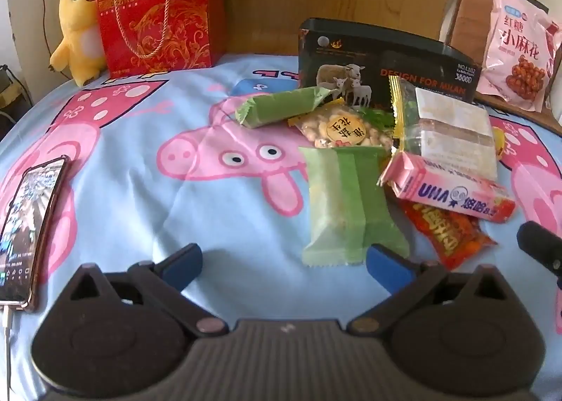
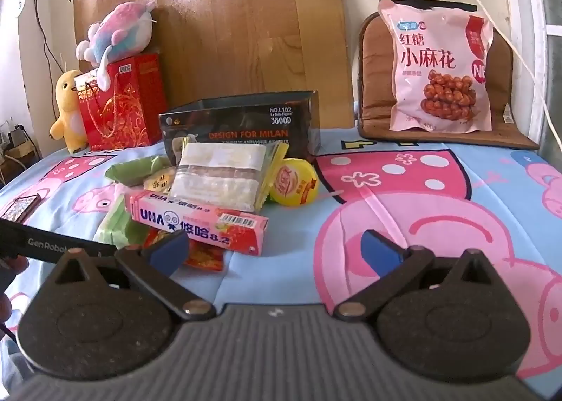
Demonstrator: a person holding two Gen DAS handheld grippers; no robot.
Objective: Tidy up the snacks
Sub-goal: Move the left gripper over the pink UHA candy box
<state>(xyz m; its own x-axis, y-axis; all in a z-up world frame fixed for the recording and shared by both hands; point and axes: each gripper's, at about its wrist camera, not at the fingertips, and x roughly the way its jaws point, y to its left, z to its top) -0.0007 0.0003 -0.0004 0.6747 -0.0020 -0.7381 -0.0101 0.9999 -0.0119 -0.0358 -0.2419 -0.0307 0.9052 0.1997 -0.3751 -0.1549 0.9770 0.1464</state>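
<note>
Nearest our released left gripper point(image 1: 284, 265), the pale green foil snack packet point(image 1: 346, 204) lies just ahead of the right-hand jaw, its long axis running away from us. Our right gripper point(image 2: 275, 250), jaws also spread and empty, sits farther off, so we judge the left better placed.

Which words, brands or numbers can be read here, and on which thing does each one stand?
"DESIGN FOR MILAN", "NO.L102", "3800D": black box.
"UHA", "悠哈8.2": pink candy box.
"红糖", "小麻花": pink bag on the chair.
"Crispy Cashew": red gift bag; its other print is blurred.
"Gen Robot", cut off: black bar.
Peanut pack, yellow lid, red packet: unreadable.
</note>
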